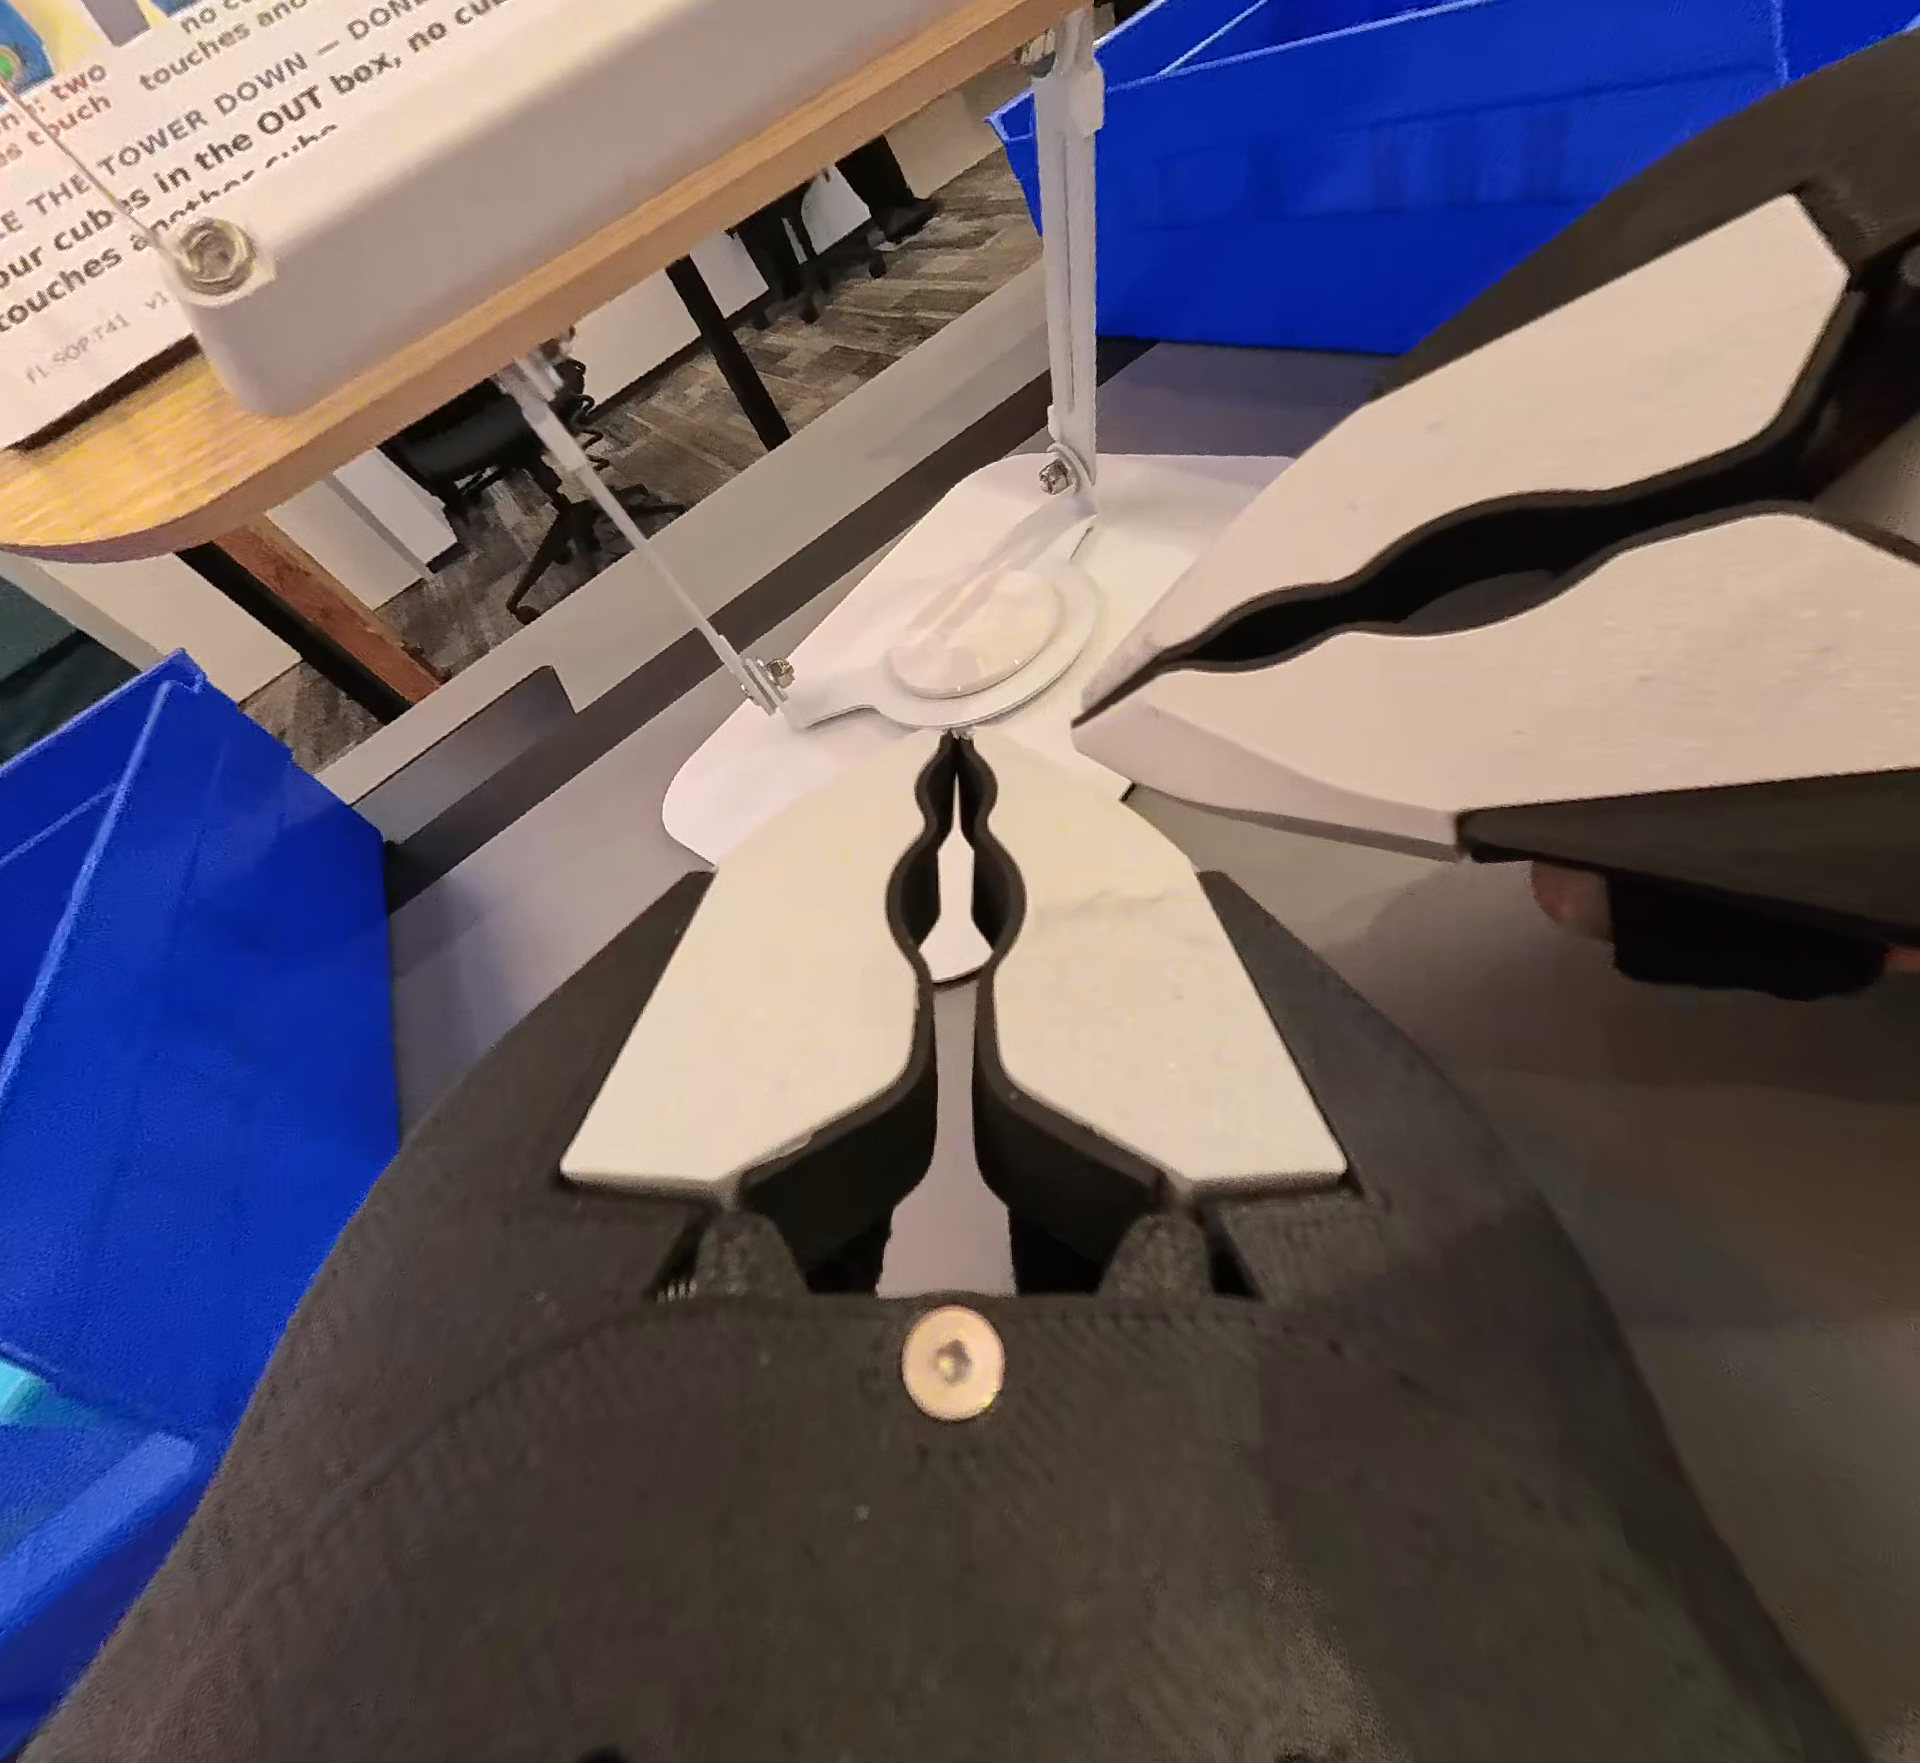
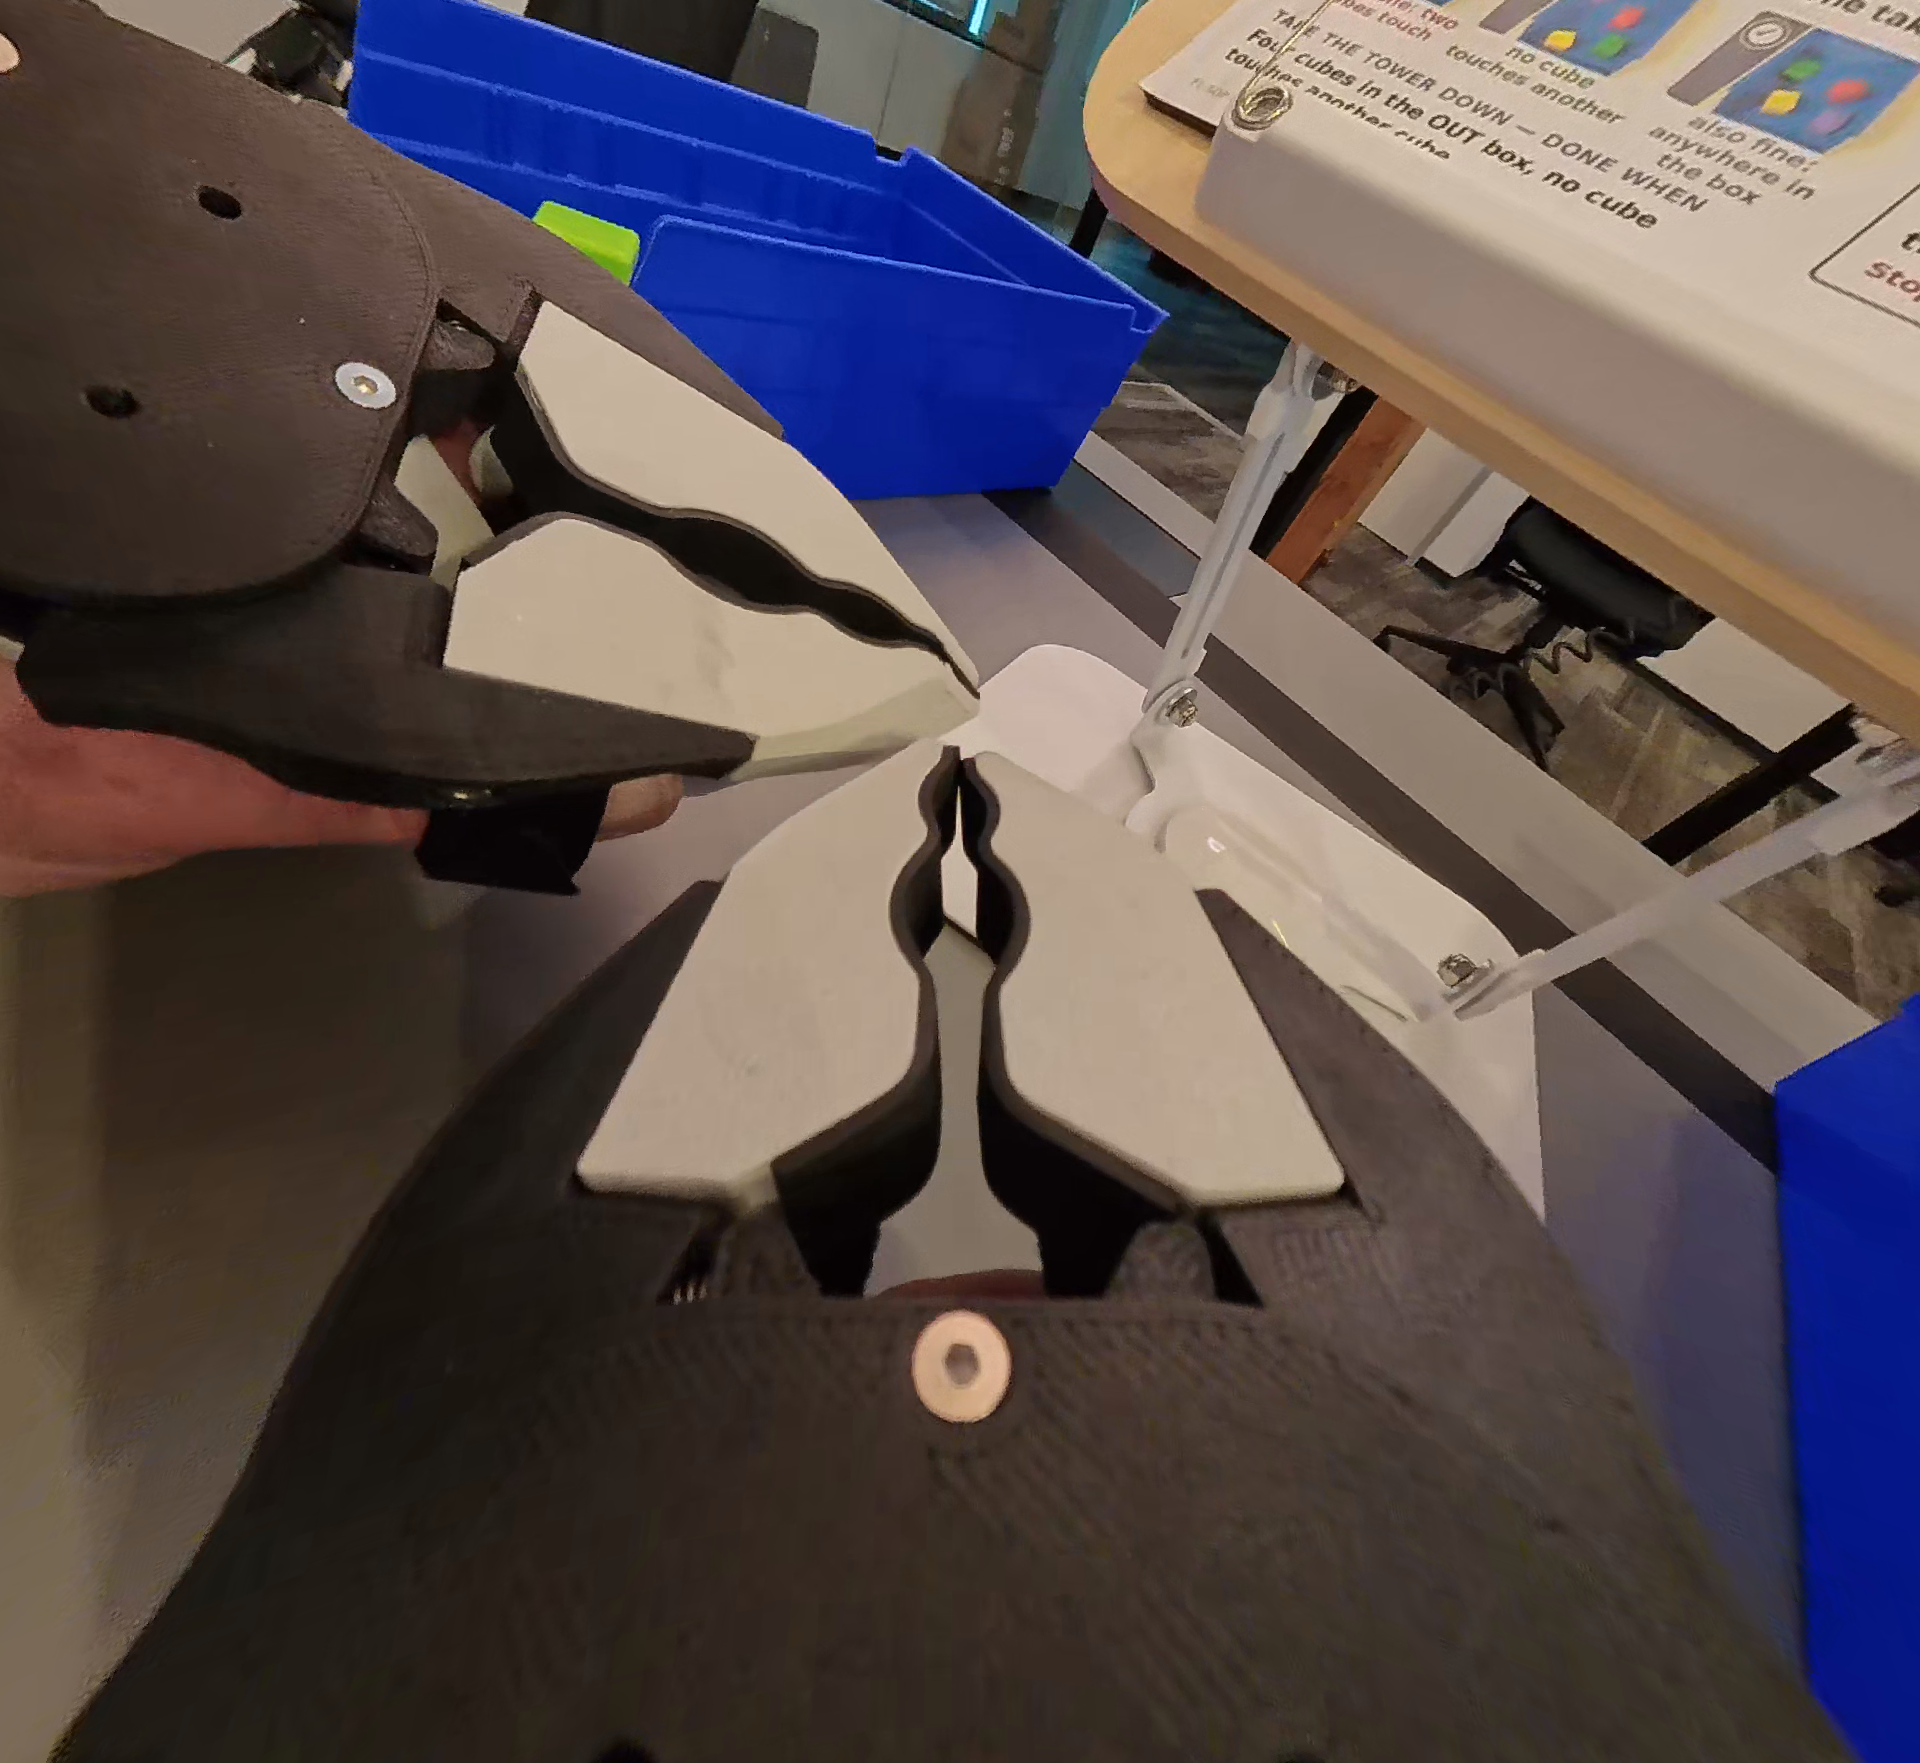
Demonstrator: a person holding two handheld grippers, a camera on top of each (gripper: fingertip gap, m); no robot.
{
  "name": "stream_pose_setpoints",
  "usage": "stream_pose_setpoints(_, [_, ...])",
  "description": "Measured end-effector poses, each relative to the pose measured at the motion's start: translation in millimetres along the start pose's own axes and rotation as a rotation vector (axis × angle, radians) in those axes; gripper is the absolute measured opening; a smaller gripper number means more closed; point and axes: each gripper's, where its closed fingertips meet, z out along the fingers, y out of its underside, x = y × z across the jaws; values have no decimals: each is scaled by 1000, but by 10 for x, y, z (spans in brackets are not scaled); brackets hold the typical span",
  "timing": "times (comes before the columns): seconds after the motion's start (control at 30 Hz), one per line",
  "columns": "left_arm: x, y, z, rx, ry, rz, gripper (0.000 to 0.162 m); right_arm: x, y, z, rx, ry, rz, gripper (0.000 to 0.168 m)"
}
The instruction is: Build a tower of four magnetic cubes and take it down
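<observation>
My left gripper (image 1: 956,747) is shut and empty, low over a white mat (image 1: 727,783) on the grey table. My right gripper (image 1: 1101,711) comes in from the right, also shut and empty, its tips close beside the left one's. The right wrist view shows the same meeting: the right gripper (image 2: 956,763) at centre, the left gripper (image 2: 961,690) from the left, a hand under it. A green cube (image 2: 587,243) lies in a blue bin (image 2: 883,383) behind the left gripper. A light blue piece (image 1: 26,1401) shows in the left bin (image 1: 208,986). No other cubes are in view.
A wooden board with a white instruction sheet (image 1: 312,103) hangs overhead on thin white struts (image 1: 1070,259) fixed to a domed base (image 1: 977,653) on the mat. A second blue bin (image 1: 1455,103) stands to the right; it also shows in the right wrist view (image 2: 1849,1298). Office chairs stand beyond the table edge. Less than 4 cm separates the two grippers' tips.
</observation>
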Motion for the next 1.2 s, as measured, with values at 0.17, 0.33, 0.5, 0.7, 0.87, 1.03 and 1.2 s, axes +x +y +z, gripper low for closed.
stream_pose_setpoints(0.17, [-3,-6,-3,7,9,-10,0,-34,15,-17,-7,-11,-26,0])
stream_pose_setpoints(0.33, [28,-2,0,1,14,5,0,-26,42,-12,-25,-1,-31,0])
stream_pose_setpoints(0.5, [5,4,2,-3,9,-13,0,24,52,-15,-29,14,-6,1])
stream_pose_setpoints(0.7, [19,5,3,-4,21,-13,0,-7,54,-13,-30,2,-22,2])
stream_pose_setpoints(0.87, [47,3,2,-2,35,-1,0,-40,59,-8,-34,-9,-39,4])
stream_pose_setpoints(1.03, [45,7,6,-6,33,-1,0,-15,73,-5,-42,5,-38,5])
stream_pose_setpoints(1.2, [-2,18,10,-14,6,-16,0,32,89,0,-51,30,-28,7])
